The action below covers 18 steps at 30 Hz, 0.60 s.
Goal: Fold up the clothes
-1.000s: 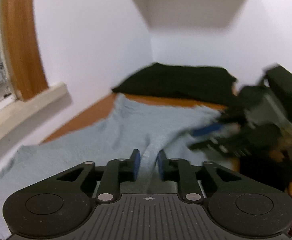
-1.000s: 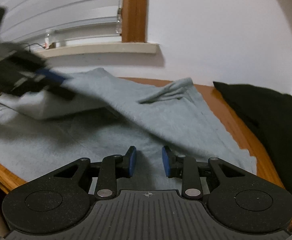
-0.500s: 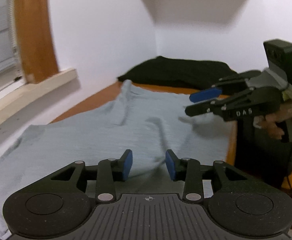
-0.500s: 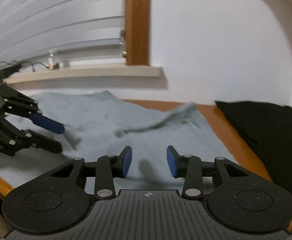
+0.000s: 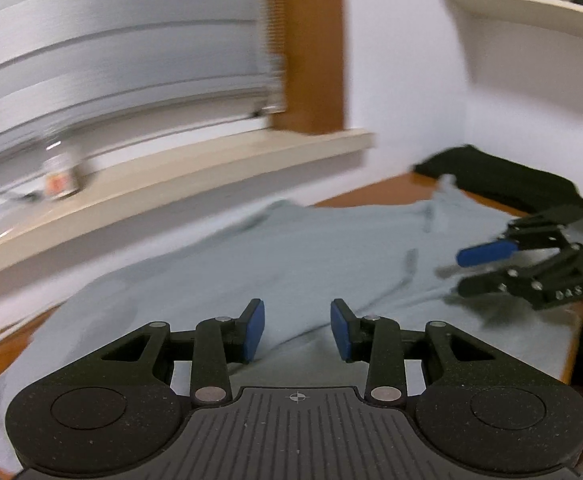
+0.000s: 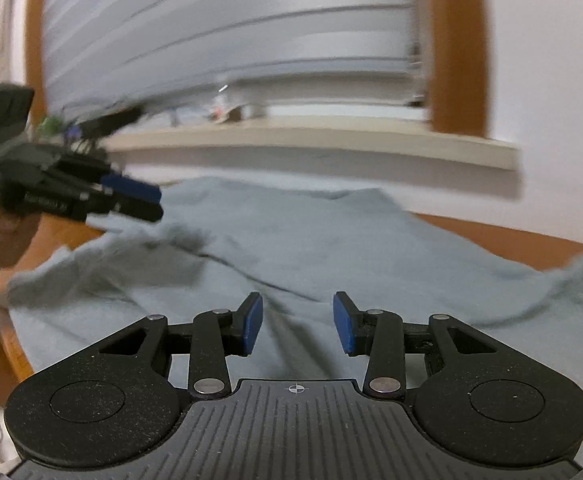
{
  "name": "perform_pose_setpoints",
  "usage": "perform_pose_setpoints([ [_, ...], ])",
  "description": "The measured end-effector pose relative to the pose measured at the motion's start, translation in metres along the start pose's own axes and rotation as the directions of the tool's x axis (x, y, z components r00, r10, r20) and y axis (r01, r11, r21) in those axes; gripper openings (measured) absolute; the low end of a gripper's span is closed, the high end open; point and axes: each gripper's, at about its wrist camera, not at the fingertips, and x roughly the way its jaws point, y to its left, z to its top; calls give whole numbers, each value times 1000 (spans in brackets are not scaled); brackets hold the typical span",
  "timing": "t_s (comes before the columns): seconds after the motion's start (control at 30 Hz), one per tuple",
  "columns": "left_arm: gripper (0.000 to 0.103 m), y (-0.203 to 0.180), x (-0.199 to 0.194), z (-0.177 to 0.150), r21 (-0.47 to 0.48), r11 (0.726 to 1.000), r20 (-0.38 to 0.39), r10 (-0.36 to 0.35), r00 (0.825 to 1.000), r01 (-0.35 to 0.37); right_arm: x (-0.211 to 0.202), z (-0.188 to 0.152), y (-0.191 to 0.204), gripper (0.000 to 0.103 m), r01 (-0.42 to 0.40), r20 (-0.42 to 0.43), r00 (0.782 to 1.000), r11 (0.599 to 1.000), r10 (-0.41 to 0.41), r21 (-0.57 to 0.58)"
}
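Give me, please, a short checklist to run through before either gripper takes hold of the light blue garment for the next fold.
1. Left gripper open, nothing between its fingers: ok.
2. Right gripper open, nothing between its fingers: ok.
3. Light blue garment spread on the table: ok, though creases run across it.
4. Garment clear of the black clothing at the far end: cannot tell; one corner reaches close to it.
5. Edges to grasp in clear view: not ok, both views are motion-blurred.
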Motion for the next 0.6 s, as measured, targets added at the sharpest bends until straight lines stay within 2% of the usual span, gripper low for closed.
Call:
perform_pose_setpoints([
  [0.17,42,32,-8,-13,-48,997,-23,59,998,-60,16,5,14,45,-60,-47,997,998,58,-30],
  [0.2,46,36,-5,-15,-53,996,-29,68,997,-70,19,6,17,39,-72,-57,996,997,70,-35],
  [0.23,49,41,-2,-17,-62,995,-38,75,996,-77,22,7,20,17,-84,-67,994,996,81,-41],
  [0.27,49,47,1,-19,-74,994,-49,80,996,-84,25,8,23,6,-96,-77,993,994,92,-46],
  [0.3,49,51,4,-22,-83,993,-62,80,995,-85,29,10,26,3,-108,-86,991,993,104,-51],
  [0.47,58,58,19,-36,-109,992,-119,45,992,-58,23,7,34,3,-150,-90,986,986,143,-72],
  [0.6,59,61,22,-43,-127,991,-126,29,992,-45,14,4,39,3,-179,-85,982,980,171,-89],
])
